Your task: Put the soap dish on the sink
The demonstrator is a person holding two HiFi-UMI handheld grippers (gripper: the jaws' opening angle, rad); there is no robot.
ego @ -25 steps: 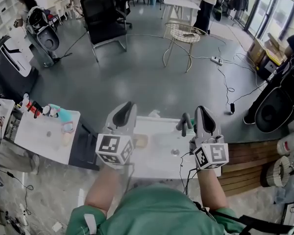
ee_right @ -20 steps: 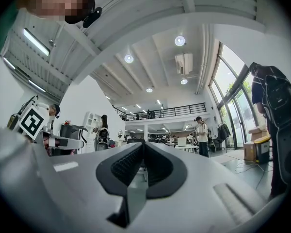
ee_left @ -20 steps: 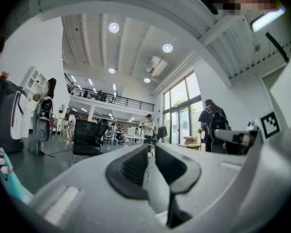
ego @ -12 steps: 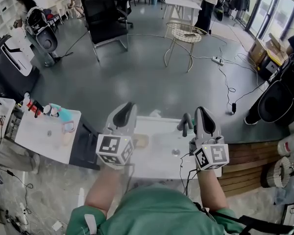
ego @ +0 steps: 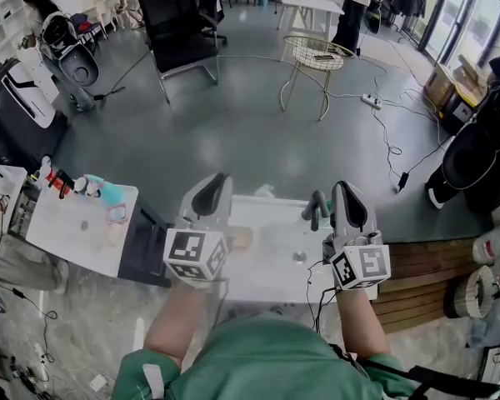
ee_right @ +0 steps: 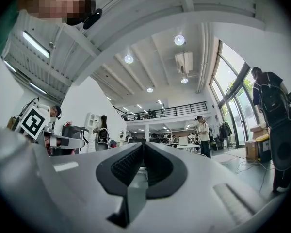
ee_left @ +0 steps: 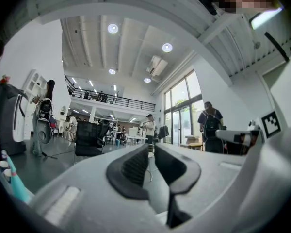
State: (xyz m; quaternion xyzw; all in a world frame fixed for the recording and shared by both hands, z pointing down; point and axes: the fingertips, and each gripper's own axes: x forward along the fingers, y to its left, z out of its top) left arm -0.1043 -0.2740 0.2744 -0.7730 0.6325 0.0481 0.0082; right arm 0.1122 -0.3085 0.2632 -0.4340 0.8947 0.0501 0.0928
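The white sink (ego: 267, 277) lies just below me, with a dark tap (ego: 317, 209) at its far edge. A small beige flat thing (ego: 239, 240), perhaps the soap dish, rests on the sink's left part, half hidden by my left gripper. My left gripper (ego: 210, 197) hovers over the sink's left side and my right gripper (ego: 347, 202) over its right side by the tap. Both point away from me and upward. In the left gripper view the left gripper (ee_left: 151, 149) is shut on nothing. In the right gripper view the right gripper (ee_right: 143, 147) is likewise shut and empty.
A white side table (ego: 62, 240) at the left carries bottles, a teal item (ego: 108, 193) and small dishes. A wooden slatted bench (ego: 425, 273) adjoins the sink on the right. Beyond lie a grey floor, a black chair (ego: 179, 32), a wire table (ego: 312, 57) and cables.
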